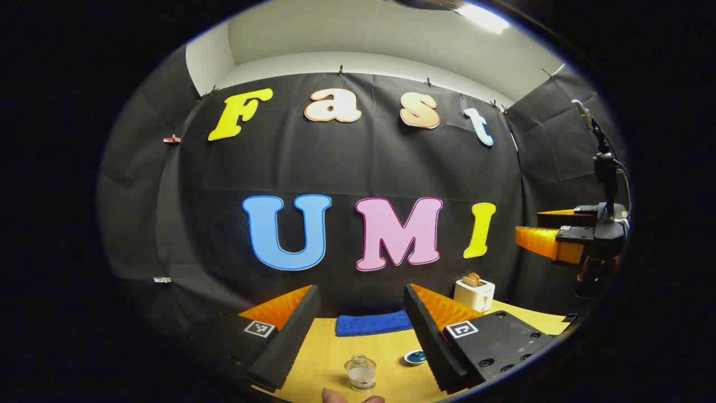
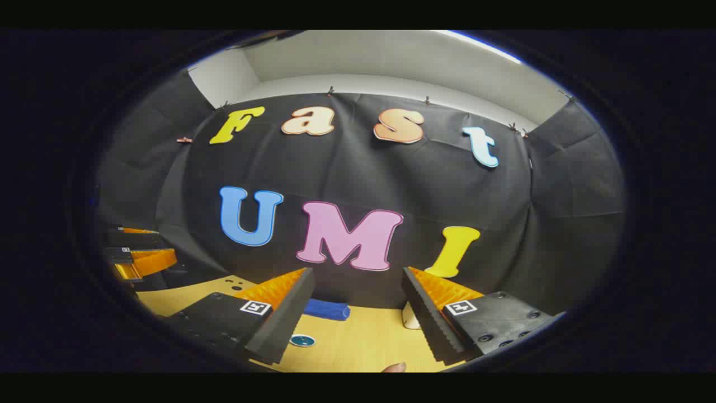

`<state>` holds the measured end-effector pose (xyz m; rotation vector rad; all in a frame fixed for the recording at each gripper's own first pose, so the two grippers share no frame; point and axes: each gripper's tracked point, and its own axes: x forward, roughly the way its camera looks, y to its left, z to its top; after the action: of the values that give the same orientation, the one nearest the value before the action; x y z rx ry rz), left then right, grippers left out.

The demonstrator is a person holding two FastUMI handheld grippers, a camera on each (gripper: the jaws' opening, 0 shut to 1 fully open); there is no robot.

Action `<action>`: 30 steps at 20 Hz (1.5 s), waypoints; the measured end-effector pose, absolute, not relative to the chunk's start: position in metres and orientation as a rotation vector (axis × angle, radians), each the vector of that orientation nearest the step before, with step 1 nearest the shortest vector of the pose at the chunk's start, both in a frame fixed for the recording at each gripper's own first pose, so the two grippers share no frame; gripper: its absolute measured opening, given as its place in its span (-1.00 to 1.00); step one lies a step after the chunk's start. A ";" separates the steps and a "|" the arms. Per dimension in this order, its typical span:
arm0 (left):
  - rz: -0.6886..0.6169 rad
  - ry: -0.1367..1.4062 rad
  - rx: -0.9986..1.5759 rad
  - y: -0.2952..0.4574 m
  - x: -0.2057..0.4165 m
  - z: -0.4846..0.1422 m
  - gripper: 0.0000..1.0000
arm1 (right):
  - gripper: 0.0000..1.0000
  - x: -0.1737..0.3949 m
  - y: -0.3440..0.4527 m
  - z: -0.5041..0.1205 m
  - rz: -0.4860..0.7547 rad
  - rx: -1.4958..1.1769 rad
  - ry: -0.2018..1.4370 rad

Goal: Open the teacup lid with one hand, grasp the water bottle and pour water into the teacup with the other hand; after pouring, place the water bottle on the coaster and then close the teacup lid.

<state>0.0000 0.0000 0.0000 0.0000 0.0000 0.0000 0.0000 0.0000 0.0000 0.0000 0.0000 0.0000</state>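
Note:
In the left gripper view a small clear glass water bottle (image 1: 361,372) stands upright on the yellow table (image 1: 386,344), low in the frame and between my left gripper's fingers but well short of their tips. The left gripper (image 1: 361,291) is open and holds nothing. A round teal coaster (image 1: 415,356) lies just right of the bottle, close to the right finger. My right gripper (image 2: 357,274) is open and empty too, raised above the table, with the coaster (image 2: 302,340) below beside its left finger. Each gripper shows far off in the other's view, the right gripper (image 1: 528,223) and the left gripper (image 2: 165,243).
A blue towel (image 1: 373,323) lies at the back of the table against the black cloth wall, also seen as the towel (image 2: 327,309). A white toaster (image 1: 474,292) with toast stands at the back right. A person's fingertip (image 1: 335,396) shows at the bottom edge.

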 end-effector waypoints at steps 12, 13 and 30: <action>0.011 0.008 0.033 0.008 0.005 -0.006 0.90 | 0.93 0.006 0.021 0.001 0.044 -0.011 -0.011; 0.009 0.008 0.033 0.007 0.005 -0.006 0.90 | 0.93 0.007 0.023 0.001 0.048 -0.014 -0.012; -0.016 0.027 0.030 0.010 -0.002 -0.025 0.90 | 0.93 0.005 0.060 -0.014 0.102 -0.018 0.004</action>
<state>-0.0018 0.0103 -0.0247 0.0300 0.0267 -0.0165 0.0052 0.0604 -0.0144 -0.0176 0.0044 0.1024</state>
